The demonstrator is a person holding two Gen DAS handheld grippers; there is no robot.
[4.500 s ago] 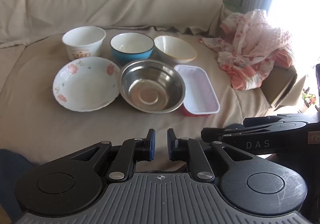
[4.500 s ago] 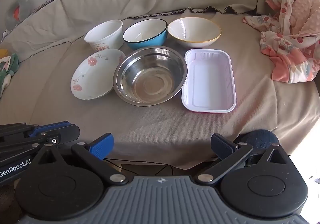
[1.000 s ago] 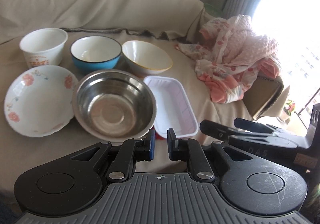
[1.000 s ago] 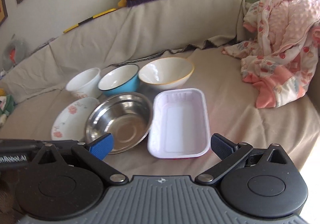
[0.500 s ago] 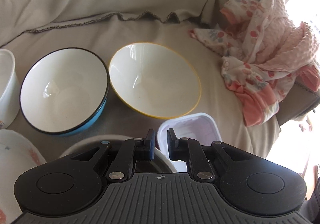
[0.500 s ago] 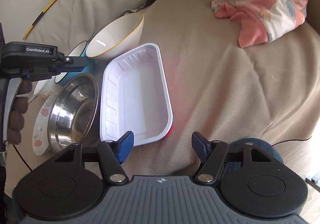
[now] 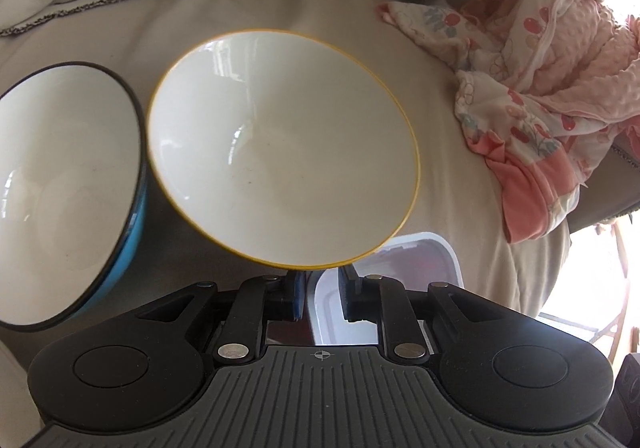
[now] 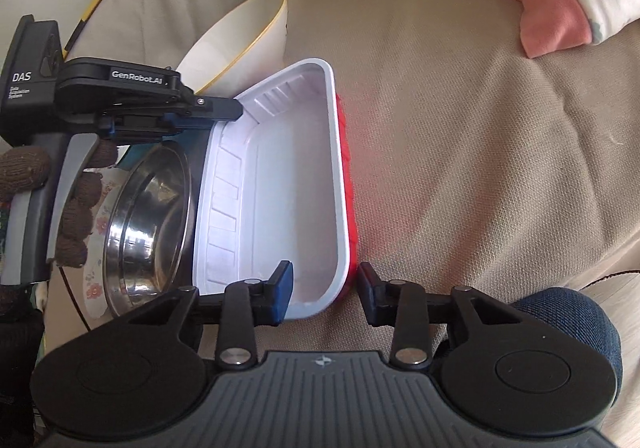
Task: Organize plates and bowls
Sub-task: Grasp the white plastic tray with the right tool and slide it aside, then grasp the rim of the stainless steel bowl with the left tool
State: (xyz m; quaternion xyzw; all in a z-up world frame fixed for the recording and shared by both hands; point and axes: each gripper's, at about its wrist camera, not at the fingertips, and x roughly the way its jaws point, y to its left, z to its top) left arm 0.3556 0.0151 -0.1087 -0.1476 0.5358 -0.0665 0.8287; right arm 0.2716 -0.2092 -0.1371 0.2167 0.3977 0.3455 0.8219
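Both our grippers now down among dishes: left gripper (image 7: 320, 298) jaws just opening, slightly parted at yellow-rimmed white bowl (image 7: 280, 167) near rim, gripping nothing; right gripper (image 8: 324, 294) just closing, straddling white plastic tray (image 8: 276, 183) corner, contact unclear. We judge nothing stacked yet.

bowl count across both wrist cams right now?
3. The yellow-rimmed bowl is at the centre of the left wrist view, with the blue bowl just left of it. The steel bowl is in the right wrist view, beside the white tray. Others may be hidden or out of frame.
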